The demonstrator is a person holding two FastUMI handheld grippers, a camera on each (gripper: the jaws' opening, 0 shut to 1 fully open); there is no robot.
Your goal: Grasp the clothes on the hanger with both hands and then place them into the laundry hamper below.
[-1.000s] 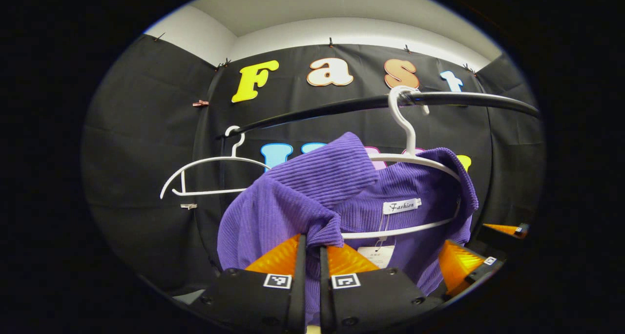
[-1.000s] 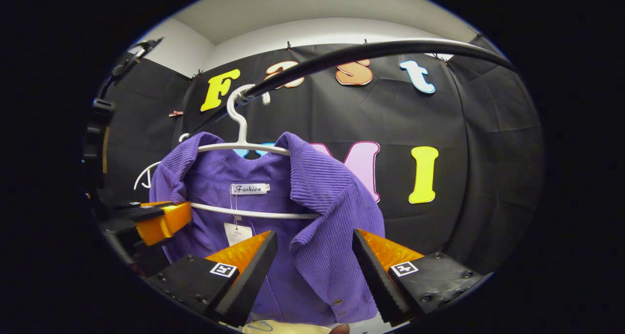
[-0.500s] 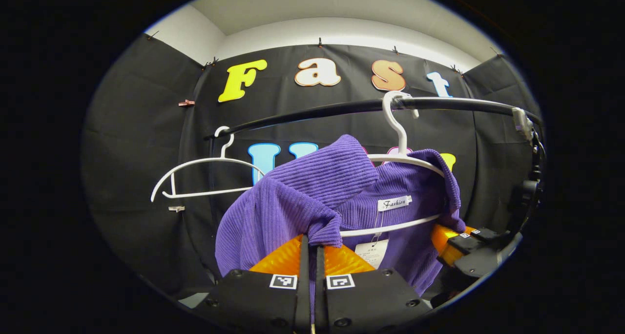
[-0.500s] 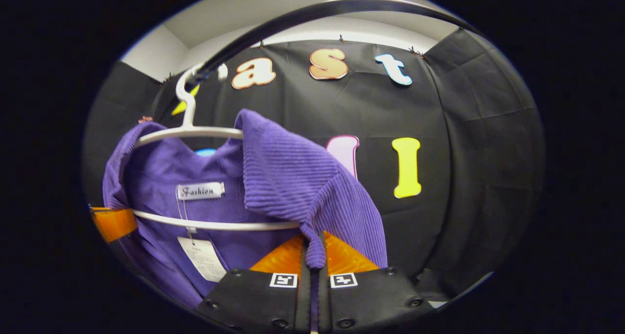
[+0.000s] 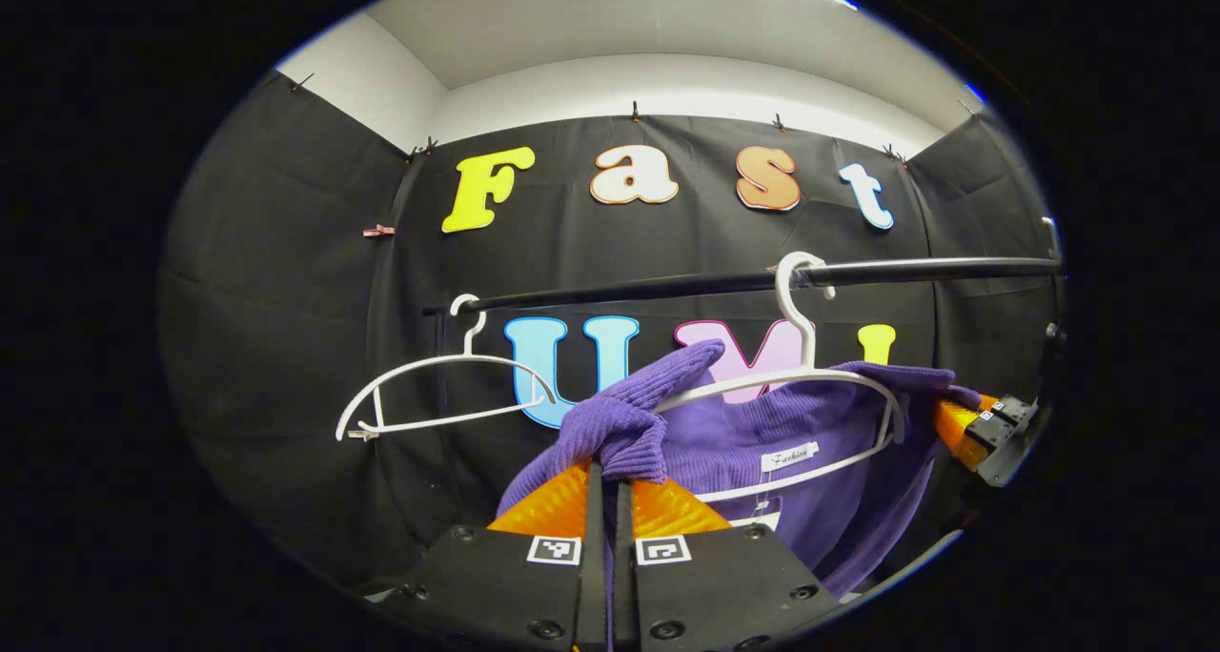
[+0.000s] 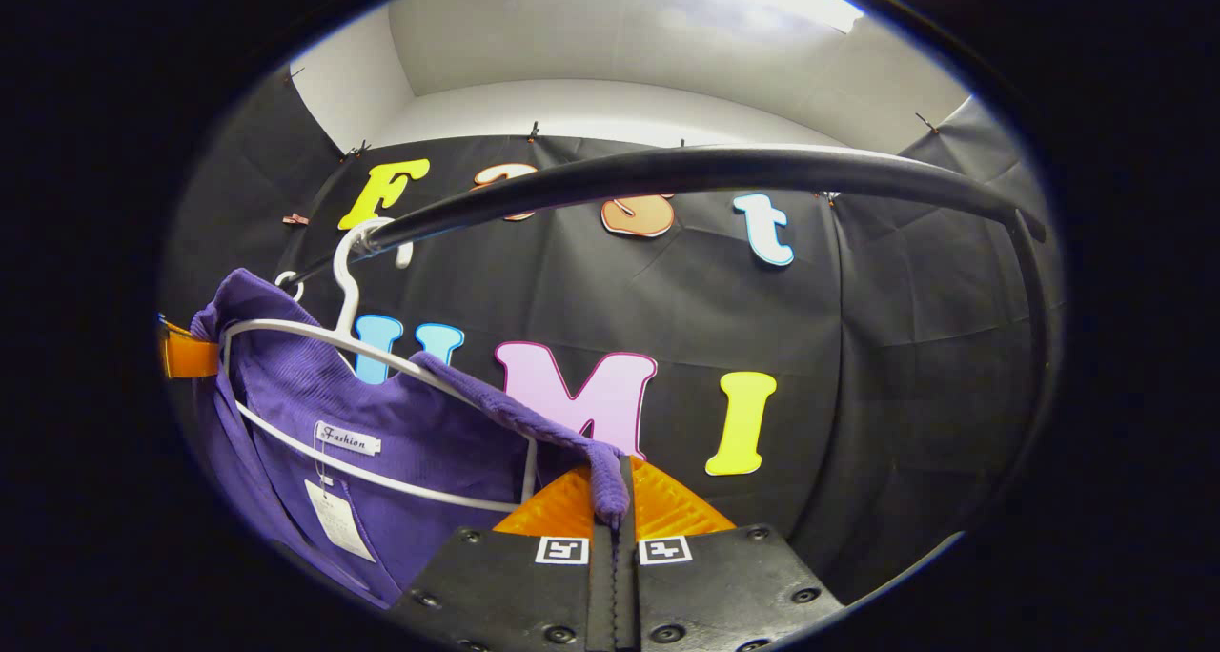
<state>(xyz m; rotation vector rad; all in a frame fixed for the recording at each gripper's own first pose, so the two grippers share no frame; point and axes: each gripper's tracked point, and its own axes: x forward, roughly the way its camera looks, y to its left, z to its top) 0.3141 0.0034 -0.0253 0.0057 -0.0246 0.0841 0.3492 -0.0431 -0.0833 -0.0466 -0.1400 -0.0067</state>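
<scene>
A purple ribbed garment (image 5: 762,442) (image 6: 400,433) with a white neck label hangs on a white hanger (image 5: 810,376) (image 6: 343,333) hooked over the black rail (image 5: 762,278) (image 6: 686,171). My left gripper (image 5: 606,476) is shut on the garment's collar edge, lifted up to hanger height. My right gripper (image 6: 618,480) is shut on the opposite collar edge, stretched out past the hanger's end. In the left gripper view the right gripper (image 5: 982,421) shows at the far right of the cloth. At the far left edge of the right gripper view, the left gripper (image 6: 186,355) is visible.
A second, bare white hanger (image 5: 434,390) hangs on the same rail to the left of the garment. Black booth cloth closes the back and sides, with white wall and ceiling above.
The right gripper closed on the collar a second ago. Both grippers have since risen and pulled the collar edges up and outward, so the shoulders have lifted off the hanger's arms.
</scene>
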